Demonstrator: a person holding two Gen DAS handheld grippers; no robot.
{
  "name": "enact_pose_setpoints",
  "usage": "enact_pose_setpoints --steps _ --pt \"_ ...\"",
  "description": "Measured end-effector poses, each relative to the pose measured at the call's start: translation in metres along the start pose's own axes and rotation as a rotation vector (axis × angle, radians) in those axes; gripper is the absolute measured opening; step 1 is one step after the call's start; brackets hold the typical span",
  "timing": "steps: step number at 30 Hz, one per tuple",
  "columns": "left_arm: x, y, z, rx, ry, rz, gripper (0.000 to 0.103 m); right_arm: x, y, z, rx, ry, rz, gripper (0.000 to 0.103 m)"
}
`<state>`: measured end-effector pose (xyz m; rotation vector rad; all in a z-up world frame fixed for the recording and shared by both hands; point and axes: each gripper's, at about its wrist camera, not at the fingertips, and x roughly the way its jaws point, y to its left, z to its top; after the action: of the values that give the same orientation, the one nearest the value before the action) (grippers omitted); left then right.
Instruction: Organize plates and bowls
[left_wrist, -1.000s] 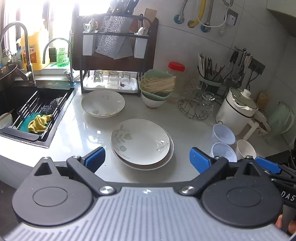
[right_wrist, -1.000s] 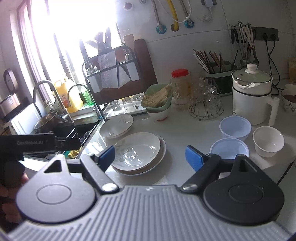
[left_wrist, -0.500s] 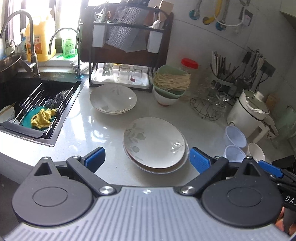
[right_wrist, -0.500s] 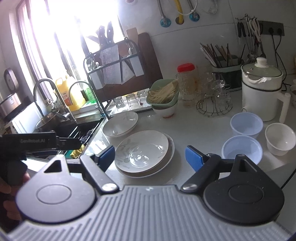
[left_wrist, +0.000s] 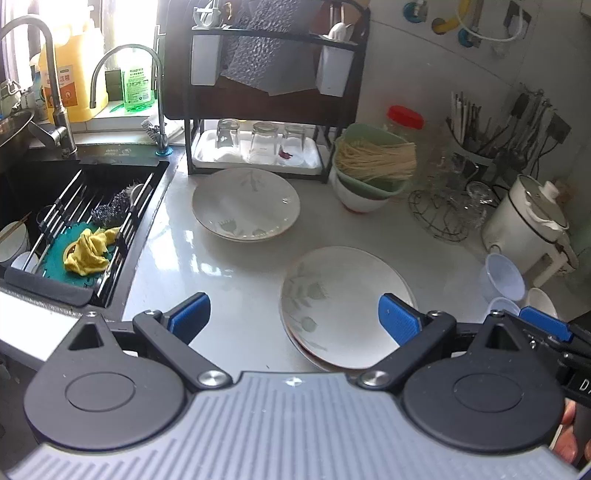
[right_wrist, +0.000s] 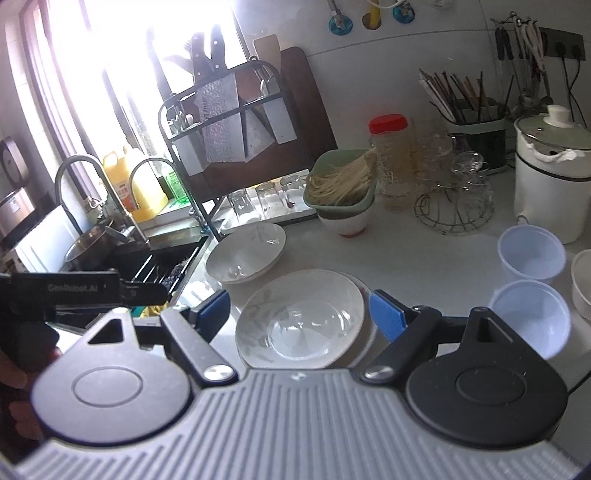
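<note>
A stack of white leaf-patterned plates (left_wrist: 343, 306) sits on the white counter, also in the right wrist view (right_wrist: 301, 319). A second white deep plate (left_wrist: 245, 205) lies farther back by the rack, seen too in the right wrist view (right_wrist: 245, 253). Two pale blue plastic bowls (right_wrist: 530, 253) (right_wrist: 528, 314) and a white bowl (right_wrist: 583, 280) stand at the right. My left gripper (left_wrist: 293, 319) is open and empty, above the counter near the stack's left edge. My right gripper (right_wrist: 299, 314) is open and empty, just before the stack.
A sink (left_wrist: 70, 221) with a rack, scourer and yellow cloth lies left. A black rack (left_wrist: 266, 92) with glasses stands behind. A green bowl of noodles (left_wrist: 373, 166), a red-lidded jar (right_wrist: 391, 158), a wire stand of glasses (right_wrist: 456, 199) and a white cooker (right_wrist: 550, 173) line the back.
Both grippers have moved closer to the counter. The left view has shifted leftward, so the plate stack sits further right in it. Jaws stay open.
</note>
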<state>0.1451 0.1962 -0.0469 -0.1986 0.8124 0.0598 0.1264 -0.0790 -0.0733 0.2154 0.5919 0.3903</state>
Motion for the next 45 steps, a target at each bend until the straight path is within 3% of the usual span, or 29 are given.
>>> enact_pose_setpoints --steps 33,45 --pt "0.190 0.135 0.128 -0.006 0.132 -0.038 0.099 0.217 0.048 0.046 0.100 0.172 -0.077 0.084" --pt "0.266 0.169 0.156 0.013 0.233 -0.093 0.098 0.286 0.055 0.052 0.153 0.248 -0.127 0.078"
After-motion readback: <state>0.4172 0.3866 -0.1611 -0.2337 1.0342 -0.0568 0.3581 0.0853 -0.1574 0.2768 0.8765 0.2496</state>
